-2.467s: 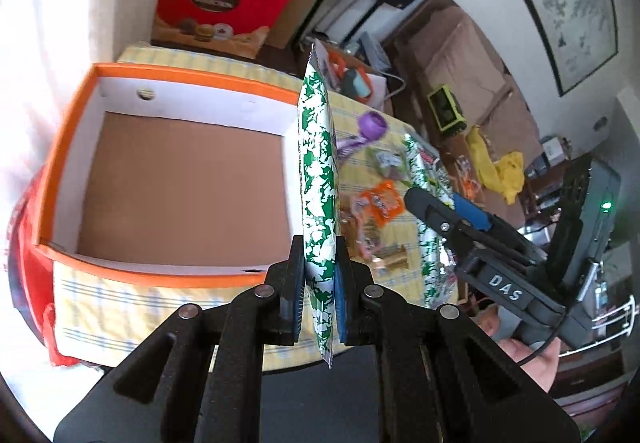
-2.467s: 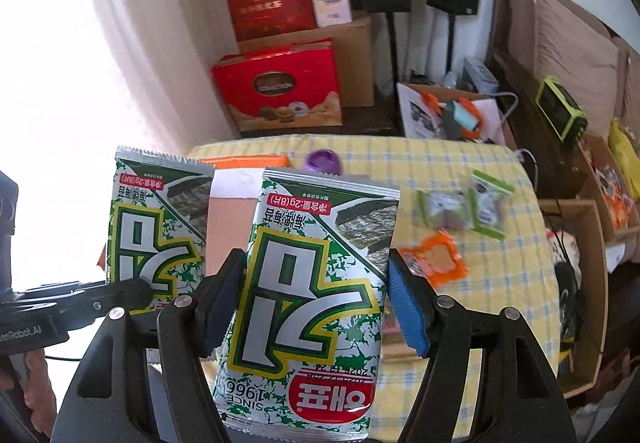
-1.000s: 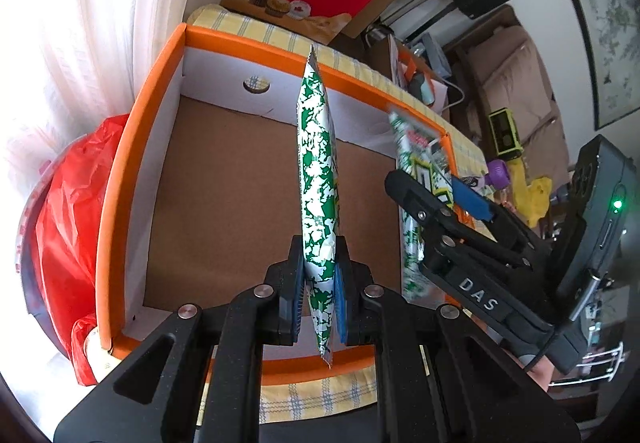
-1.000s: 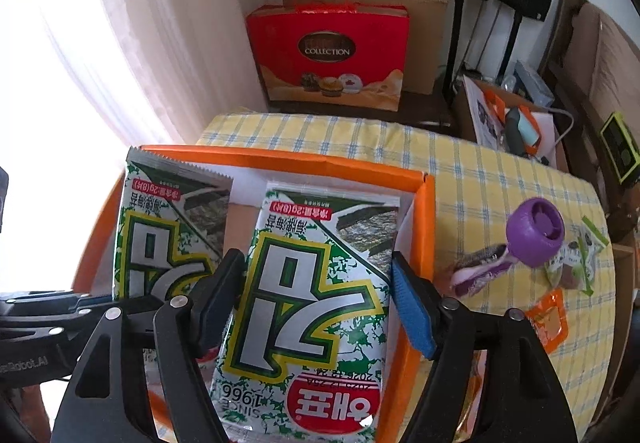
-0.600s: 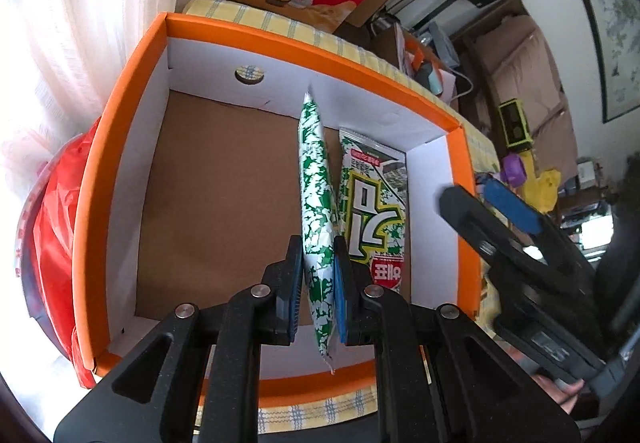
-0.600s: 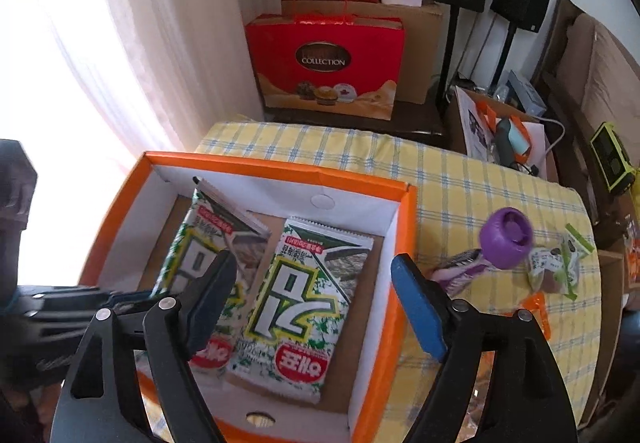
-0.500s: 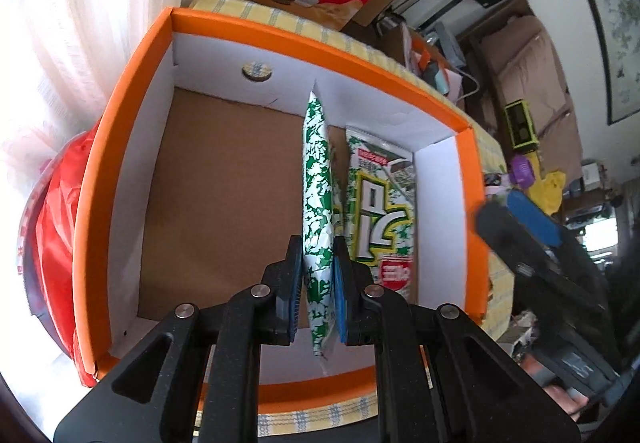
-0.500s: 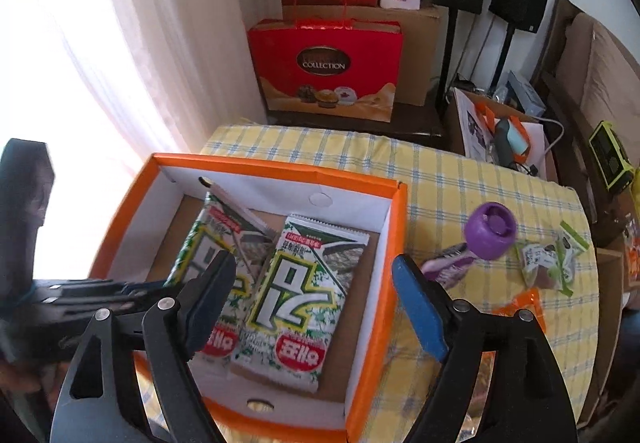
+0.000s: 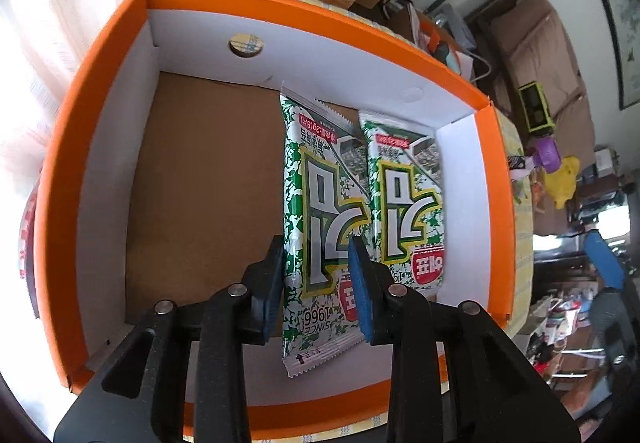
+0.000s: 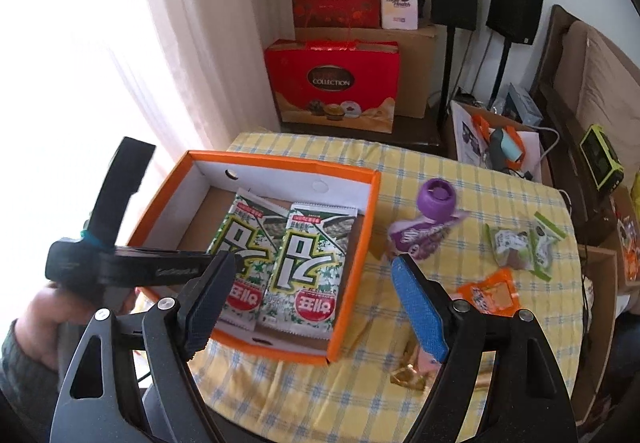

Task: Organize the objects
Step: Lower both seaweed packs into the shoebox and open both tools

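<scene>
Two seaweed packets (image 10: 280,255) lie in the orange box (image 10: 356,243); both tongs, left (image 9: 316,291) and right (image 10: 316,307), gape empty; snacks (image 10: 520,243) wait on the table (image 10: 460,343).

The box (image 9: 496,203) is bright orange outside, white on the inner walls, plain brown cardboard on the floor. The 2 seaweed packets (image 9: 320,227) (image 9: 404,211) are both green-and-white speckled, with a big white character outlined in yellow and a red label at the bottom end. The tablecloth (image 10: 460,179) is pale yellow with a thin blue check. The pouch (image 10: 424,231) is purple with a purple cap, and there's an orange wrapper (image 10: 490,293) nearby. The gripper pads (image 10: 420,319) are blue on black frames. The gold thing (image 10: 408,377) is maybe foil, too blurry to say.
</scene>
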Demonstrator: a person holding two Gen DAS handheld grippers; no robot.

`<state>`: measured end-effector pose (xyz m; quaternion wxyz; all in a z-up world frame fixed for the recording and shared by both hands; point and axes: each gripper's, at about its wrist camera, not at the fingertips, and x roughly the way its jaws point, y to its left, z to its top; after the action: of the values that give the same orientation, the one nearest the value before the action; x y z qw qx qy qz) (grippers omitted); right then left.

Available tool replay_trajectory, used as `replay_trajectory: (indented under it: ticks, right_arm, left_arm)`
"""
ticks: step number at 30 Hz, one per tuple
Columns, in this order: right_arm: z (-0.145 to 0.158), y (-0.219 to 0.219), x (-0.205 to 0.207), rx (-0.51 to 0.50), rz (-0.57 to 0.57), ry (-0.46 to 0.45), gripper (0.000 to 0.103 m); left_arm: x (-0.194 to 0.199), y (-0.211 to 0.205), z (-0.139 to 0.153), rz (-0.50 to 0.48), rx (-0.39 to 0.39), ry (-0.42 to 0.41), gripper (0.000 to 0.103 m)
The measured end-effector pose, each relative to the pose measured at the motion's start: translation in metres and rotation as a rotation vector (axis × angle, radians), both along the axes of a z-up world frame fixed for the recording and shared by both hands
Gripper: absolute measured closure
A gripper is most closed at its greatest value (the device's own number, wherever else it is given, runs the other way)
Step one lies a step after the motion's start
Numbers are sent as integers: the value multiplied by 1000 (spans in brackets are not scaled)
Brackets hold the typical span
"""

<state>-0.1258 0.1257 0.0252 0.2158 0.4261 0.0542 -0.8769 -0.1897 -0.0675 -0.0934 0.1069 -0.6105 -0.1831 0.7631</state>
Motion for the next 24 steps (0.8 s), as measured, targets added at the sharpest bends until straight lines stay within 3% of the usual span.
replay_trajectory:
  ticks: [3,5,7,12,19,24]
  right_arm:
    - [5,9,4,3,-18,4,21]
    - [7,17,6,9,-30,7,21]
    - [7,23,6,15,-43,5,21]
    - [5,37,6,15,-67,-4,21]
    - [0,52,9,5,-94,-21,19]
    - [-2,65,12,10,-117,-28,15]
  left_arm:
    - [0,1,-1,3,-15,-4,67]
    - [1,-1,2,24,-28,6,36]
    - [4,-6,10,62,-39,28,29]
    - [13,-7,28,75,-27,52,25]
    - [40,6,67,37,-41,160,13]
    - [54,26,90,-46,-67,232,12]
